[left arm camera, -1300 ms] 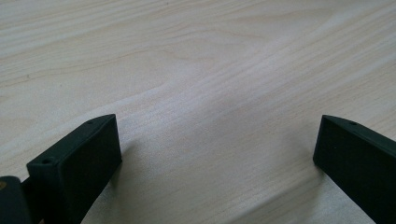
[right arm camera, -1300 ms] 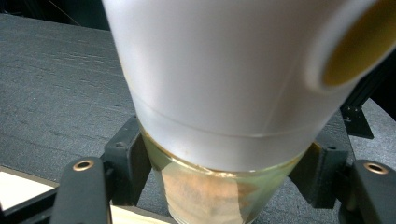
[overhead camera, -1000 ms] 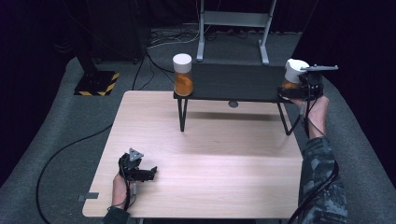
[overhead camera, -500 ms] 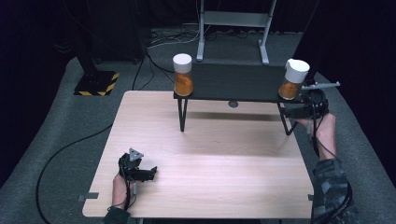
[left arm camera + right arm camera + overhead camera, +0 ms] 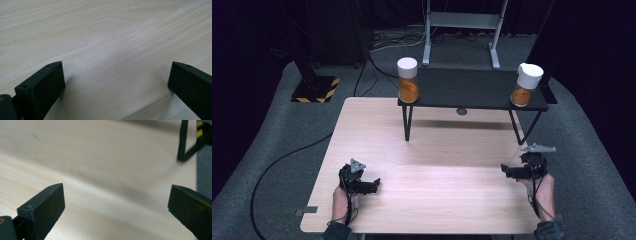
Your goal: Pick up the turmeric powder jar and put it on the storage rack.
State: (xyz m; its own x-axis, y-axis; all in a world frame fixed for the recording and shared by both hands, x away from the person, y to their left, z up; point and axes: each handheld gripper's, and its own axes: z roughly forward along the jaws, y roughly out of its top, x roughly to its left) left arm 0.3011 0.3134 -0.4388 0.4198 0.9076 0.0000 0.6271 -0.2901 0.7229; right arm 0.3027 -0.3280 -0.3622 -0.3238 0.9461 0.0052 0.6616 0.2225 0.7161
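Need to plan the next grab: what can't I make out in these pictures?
- Right jar: high view too small to tell whether its lid sits straight.
- Left jar: orange contents too small to identify.
- Shelf leg: right gripper view blurred, top cut off by the edge.

No text, label, brand or number can be read in any of the views. The two jars on the black shelf, the left jar point(image 5: 407, 80) and the right jar point(image 5: 527, 84), show white lids and orange contents with no legible label. The only sign-like marking is the yellow-and-black hazard striping on the stand base point(image 5: 317, 89) on the floor beyond the table; it carries no words.
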